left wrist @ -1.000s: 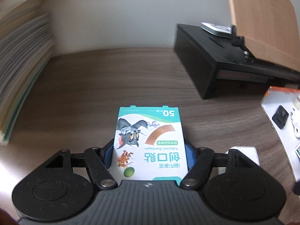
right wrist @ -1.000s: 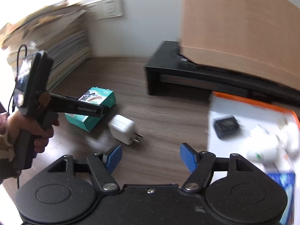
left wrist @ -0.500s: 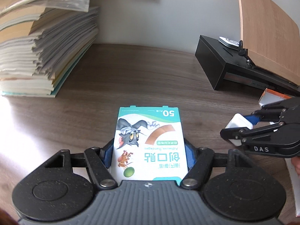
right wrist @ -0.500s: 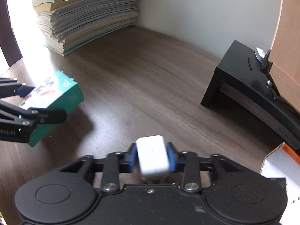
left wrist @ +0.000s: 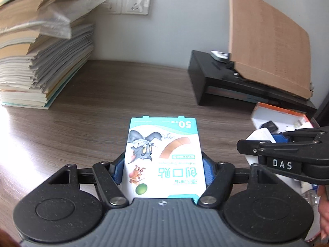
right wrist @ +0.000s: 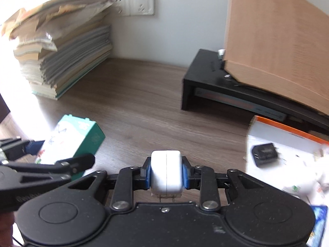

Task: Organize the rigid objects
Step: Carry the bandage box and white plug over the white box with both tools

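The left gripper [left wrist: 163,169] is clamped on a box of adhesive bandages [left wrist: 163,156], its blue pads pressing the two long sides. The box lies flat between the fingers, with its long axis running straight away from the camera; the printed face looks up, and the print is upside down, so the end marked "50" is the far end. In the right wrist view the same box [right wrist: 70,144] is seen at the left, above the table, its teal side turned to the right.

The right gripper [right wrist: 166,174] is closed on a white charger [right wrist: 166,173] — the pads hold its two flat sides. The charger stands on its edge, the rounded end pointing away and the metal prongs pointing back to the camera. In the left wrist view this gripper [left wrist: 267,144] comes in from the right, and the charger [left wrist: 258,136] shows as a white block at its tip.

Under both is a dark wood-grain table [left wrist: 123,94]. Far left stands a tall stack of papers and books [left wrist: 39,61]. At the far right a black stand [right wrist: 205,86] carries a light wooden panel [right wrist: 277,47] that leans over it. On the near right is an open white box with an orange edge [right wrist: 287,131] — a small black adapter [right wrist: 265,154] lies inside it. On the pale wall behind are white sockets [left wrist: 135,2].
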{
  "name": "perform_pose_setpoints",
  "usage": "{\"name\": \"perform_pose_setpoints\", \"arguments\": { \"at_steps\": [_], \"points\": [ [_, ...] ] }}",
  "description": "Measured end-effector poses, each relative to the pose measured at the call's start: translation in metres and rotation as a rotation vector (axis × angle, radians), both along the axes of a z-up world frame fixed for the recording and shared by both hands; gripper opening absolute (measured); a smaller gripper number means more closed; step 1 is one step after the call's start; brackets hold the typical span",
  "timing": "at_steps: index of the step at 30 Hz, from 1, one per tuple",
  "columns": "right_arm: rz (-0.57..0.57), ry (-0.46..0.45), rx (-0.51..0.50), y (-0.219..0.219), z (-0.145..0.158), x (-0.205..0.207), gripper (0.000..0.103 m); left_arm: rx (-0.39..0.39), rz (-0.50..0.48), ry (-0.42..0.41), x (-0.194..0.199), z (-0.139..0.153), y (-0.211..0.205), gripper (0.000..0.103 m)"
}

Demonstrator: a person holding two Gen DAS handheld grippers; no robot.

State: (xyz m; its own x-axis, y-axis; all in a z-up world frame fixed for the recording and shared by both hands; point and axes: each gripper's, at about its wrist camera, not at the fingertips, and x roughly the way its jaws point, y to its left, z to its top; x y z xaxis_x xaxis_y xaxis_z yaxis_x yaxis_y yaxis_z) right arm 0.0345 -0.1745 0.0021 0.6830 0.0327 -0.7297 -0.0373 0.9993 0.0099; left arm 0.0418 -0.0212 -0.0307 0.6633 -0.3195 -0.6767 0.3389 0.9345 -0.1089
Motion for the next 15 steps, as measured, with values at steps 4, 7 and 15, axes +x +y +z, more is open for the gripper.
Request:
{"name": "perform_pose_setpoints", "arguments": {
  "at_steps": [4,7,15],
  "points": [
    [-0.051,-0.037,-0.004,-0.031,0.017,-0.036,0.035,-0.011,-0.029,-0.023,-0.028,0.008,-0.036,0.071],
    [-0.099,-0.054,0.006,-0.061,0.028,-0.064,0.035,-0.028,-0.056,-0.021,-0.049,0.012,-0.062,0.071],
    [-0.247,-0.089,-0.003,-0.151,0.033,-0.149,0.034,-0.041,-0.127,-0.041,-0.098,0.026,-0.137,0.071]
  ]
}}
